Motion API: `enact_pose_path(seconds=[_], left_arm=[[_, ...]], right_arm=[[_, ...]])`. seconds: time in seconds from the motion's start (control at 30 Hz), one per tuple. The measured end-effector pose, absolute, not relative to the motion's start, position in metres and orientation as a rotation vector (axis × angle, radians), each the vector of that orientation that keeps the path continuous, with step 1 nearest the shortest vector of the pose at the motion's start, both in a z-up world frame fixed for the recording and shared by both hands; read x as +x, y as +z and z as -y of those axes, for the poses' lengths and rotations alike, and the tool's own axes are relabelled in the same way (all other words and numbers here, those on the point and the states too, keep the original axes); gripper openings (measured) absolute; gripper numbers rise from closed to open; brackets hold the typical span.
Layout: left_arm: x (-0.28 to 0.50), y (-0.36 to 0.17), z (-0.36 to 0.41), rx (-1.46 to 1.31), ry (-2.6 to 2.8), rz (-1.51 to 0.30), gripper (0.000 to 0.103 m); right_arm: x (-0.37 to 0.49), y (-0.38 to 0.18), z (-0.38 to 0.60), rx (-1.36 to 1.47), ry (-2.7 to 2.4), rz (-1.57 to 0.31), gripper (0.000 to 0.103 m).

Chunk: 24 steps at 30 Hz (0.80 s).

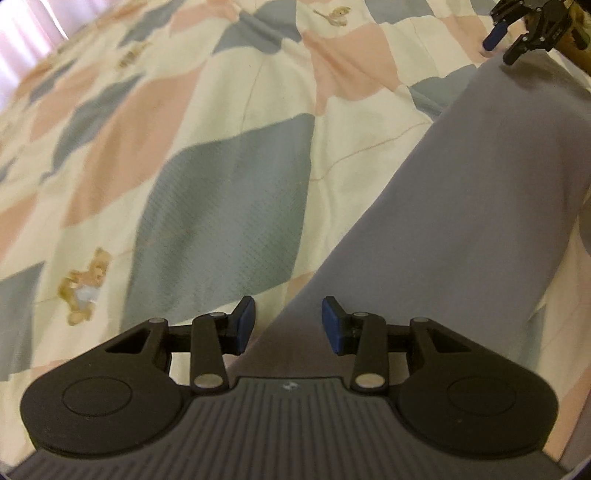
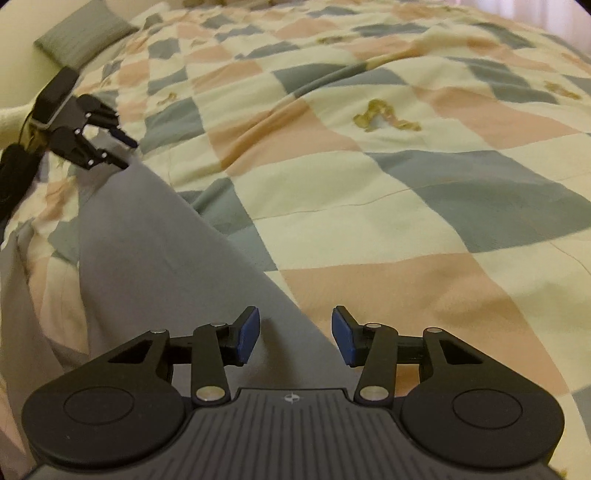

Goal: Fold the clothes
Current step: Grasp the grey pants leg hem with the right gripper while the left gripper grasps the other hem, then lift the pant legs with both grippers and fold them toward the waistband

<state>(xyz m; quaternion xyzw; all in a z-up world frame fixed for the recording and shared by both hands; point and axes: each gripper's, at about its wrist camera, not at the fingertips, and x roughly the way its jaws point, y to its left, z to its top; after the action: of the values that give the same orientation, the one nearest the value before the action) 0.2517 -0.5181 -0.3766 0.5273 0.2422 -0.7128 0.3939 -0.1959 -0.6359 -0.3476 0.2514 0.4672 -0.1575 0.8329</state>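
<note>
A long grey-lavender garment (image 1: 461, 206) lies flat on the quilted bed, running from one gripper to the other. In the left wrist view my left gripper (image 1: 289, 324) is open, low over the near end, and the cloth's left edge passes between its blue pads (image 1: 244, 325). My right gripper (image 1: 503, 48) shows small at the top right, open at the garment's far end. From the right wrist, the right gripper (image 2: 295, 335) stands open over the garment (image 2: 147, 251), whose right edge crosses between the fingers. The left gripper (image 2: 125, 153) is open at the far corner.
A patchwork quilt (image 2: 388, 177) of cream, pink and grey-blue squares with teddy bear prints (image 1: 83, 286) covers the bed. A grey pillow (image 2: 81, 33) lies at the far left corner. A pale curtain (image 1: 29, 22) hangs beyond the bed.
</note>
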Motion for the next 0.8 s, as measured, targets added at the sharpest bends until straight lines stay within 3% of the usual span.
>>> enact_pose_path(seconds=[0.13,0.2,0.23,0.27,0.3,0.53,0.8], left_arm=[[0.245,-0.393,0.517,1.39,-1.84,-0.609,0.03],[0.242,-0.398,0.515,1.387,-1.838,-0.601,0.022],[0.241,-0.399,0.514,1.387,-1.835,-0.596,0.016],[0.24,-0.401,0.513,1.387,-1.832,-0.59,0.0],[0.236,-0.401,0.51,1.402,-1.824,-0.559,0.0],[0.211,-0.376,0.461,1.379,-1.648,-0.262,0.0],[0.169,-0.292,0.303,1.12,-1.413,-0.203,0.0]], right_arm=[[-0.191,-0.362,0.645,0.583,-0.3,-1.021,0.047],[-0.189,-0.369,0.645,0.581,-0.3,-1.035,0.043],[-0.188,-0.371,0.645,0.578,-0.301,-1.04,0.037],[-0.188,-0.373,0.644,0.573,-0.303,-1.043,0.017],[-0.188,-0.371,0.64,0.558,-0.311,-1.039,0.002],[-0.195,-0.33,0.582,0.326,-0.436,-0.957,0.002],[-0.225,-0.258,0.408,-0.015,-0.6,-0.84,0.002]])
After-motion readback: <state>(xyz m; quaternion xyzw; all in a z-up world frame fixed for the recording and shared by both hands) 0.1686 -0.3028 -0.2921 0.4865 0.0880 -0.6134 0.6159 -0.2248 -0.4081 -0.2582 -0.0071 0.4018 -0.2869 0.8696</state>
